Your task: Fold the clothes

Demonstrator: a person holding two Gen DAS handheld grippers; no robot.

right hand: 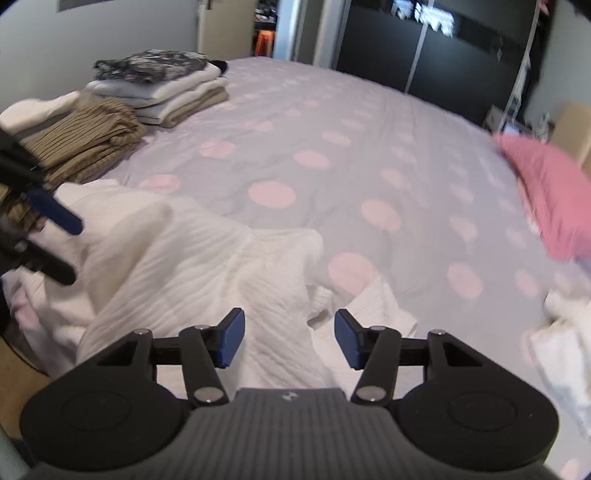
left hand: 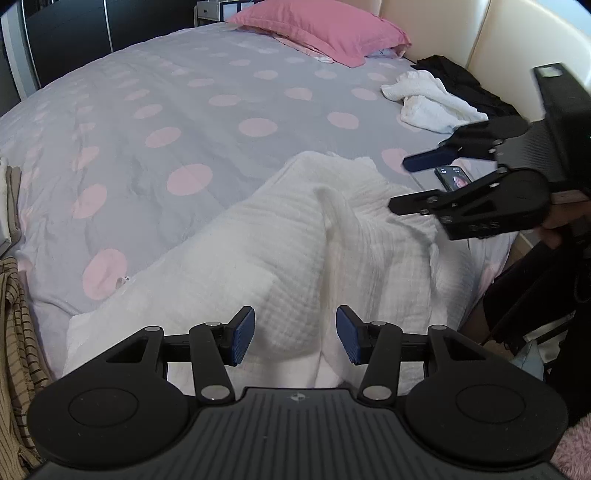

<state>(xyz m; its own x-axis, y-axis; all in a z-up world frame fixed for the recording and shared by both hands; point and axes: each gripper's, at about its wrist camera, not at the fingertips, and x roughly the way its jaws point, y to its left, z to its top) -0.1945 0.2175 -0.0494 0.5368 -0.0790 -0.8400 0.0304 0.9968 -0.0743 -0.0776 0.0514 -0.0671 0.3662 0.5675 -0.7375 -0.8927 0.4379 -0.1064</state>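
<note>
A white ribbed garment (left hand: pixel 280 251) lies rumpled on the near edge of the bed, with a raised fold running down its middle. My left gripper (left hand: pixel 295 336) hovers over its near part, open, with nothing between the blue pads. My right gripper (left hand: pixel 400 184) comes in from the right over the garment's far right side, jaws apart. In the right wrist view the same garment (right hand: pixel 207 258) spreads under my right gripper (right hand: pixel 289 336), which is open and holds nothing. My left gripper (right hand: pixel 74 253) shows at the left edge, blurred and open.
The bed has a grey duvet with pink dots (left hand: pixel 207 122). A pink pillow (left hand: pixel 325 29), a crumpled white cloth (left hand: pixel 428 99), a black garment (left hand: pixel 461 81) and a phone (left hand: pixel 454 177) lie at its far right. Folded clothes (right hand: pixel 166 92) and a striped brown garment (right hand: pixel 85 136) are stacked at the left.
</note>
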